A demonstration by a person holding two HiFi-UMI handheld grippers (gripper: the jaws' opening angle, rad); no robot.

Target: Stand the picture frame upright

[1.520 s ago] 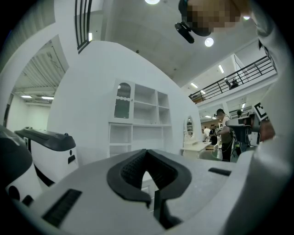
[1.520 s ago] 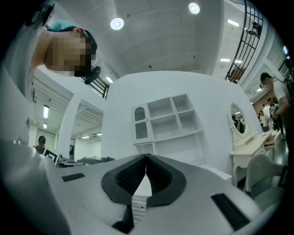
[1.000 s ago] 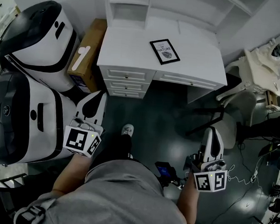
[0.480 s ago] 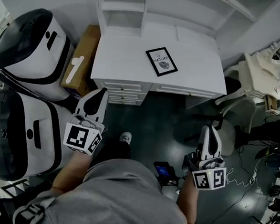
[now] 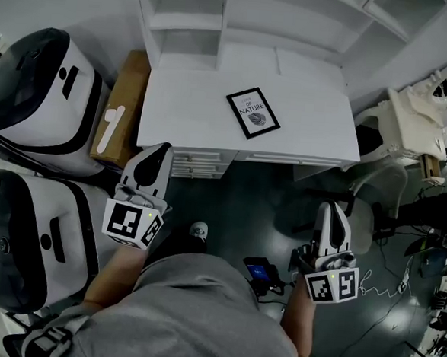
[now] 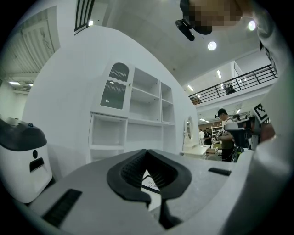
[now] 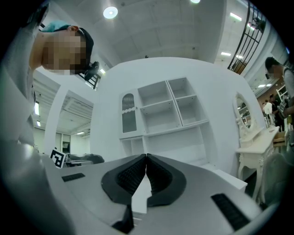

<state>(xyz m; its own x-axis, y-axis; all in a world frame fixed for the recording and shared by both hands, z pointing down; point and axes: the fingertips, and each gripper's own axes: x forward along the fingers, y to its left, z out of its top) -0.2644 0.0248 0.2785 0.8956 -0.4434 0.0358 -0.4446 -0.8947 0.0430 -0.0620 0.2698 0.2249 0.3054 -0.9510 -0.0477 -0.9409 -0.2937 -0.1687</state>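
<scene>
A black picture frame [image 5: 253, 113] with a white print lies flat on the white desk [image 5: 190, 114], a little right of its middle. A sliver of the frame [image 6: 149, 181] shows through the left gripper's jaws. My left gripper [image 5: 157, 152] hovers at the desk's front left edge, over the drawers, shut and empty. The right gripper [image 5: 333, 212] hangs lower right over the dark floor, well short of the desk, also shut with nothing held. In both gripper views the black pads [image 6: 158, 170] [image 7: 146, 170] meet at their tips.
White shelving [image 5: 220, 13] rises behind the desk. Two large white-and-black machines [image 5: 39, 92] [image 5: 29, 229] stand left, with a cardboard box [image 5: 122, 106] between them and the desk. A white chair [image 5: 398, 133] is at right. Cables and a small device [image 5: 259, 272] lie on the floor.
The view has moved toward the desk, which with the frame now sits lower and larger in the head view. Both grippers stay shut and keep nearly the same places in the picture.
</scene>
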